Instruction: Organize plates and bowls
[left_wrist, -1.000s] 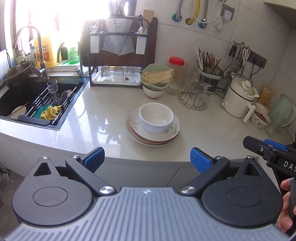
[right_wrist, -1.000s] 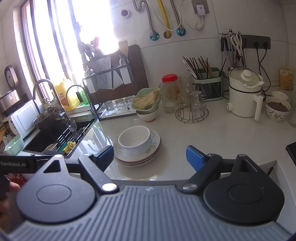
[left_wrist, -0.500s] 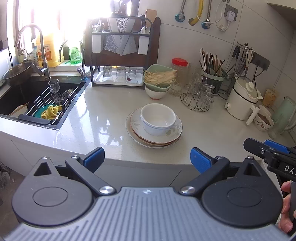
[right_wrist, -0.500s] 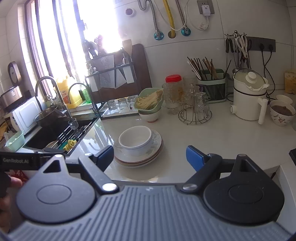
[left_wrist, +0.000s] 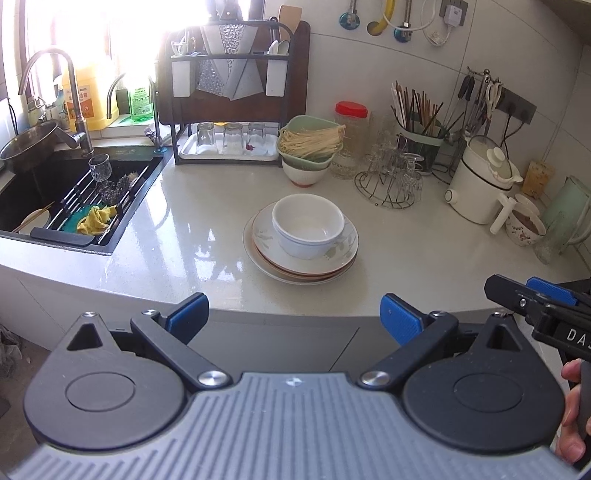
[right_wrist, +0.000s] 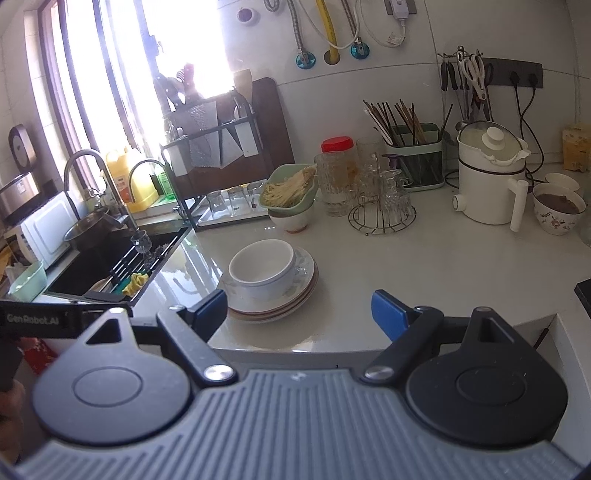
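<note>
A white bowl (left_wrist: 308, 230) sits in a stack of several plates (left_wrist: 343, 251) in the middle of the pale counter. My left gripper (left_wrist: 291, 314) hangs open in front of the counter edge, well short of the stack, with nothing between its blue pads. In the right wrist view the same bowl (right_wrist: 262, 267) and plates (right_wrist: 306, 280) lie ahead and a little left. My right gripper (right_wrist: 299, 308) is open and empty, also short of the stack. It shows at the right edge of the left wrist view as the right gripper (left_wrist: 524, 291), held by a hand.
A black sink (left_wrist: 74, 199) with a draining rack, a glass and a yellow cloth is at the left. Behind the stack stand a green noodle bowl (left_wrist: 310, 147) on a white bowl, a rack of glasses (left_wrist: 391, 181), a white cooker (left_wrist: 484, 181) and a dish rack (left_wrist: 229, 140).
Both views have drifted only slightly. Nothing on the counter has moved, and both grippers have stayed open.
</note>
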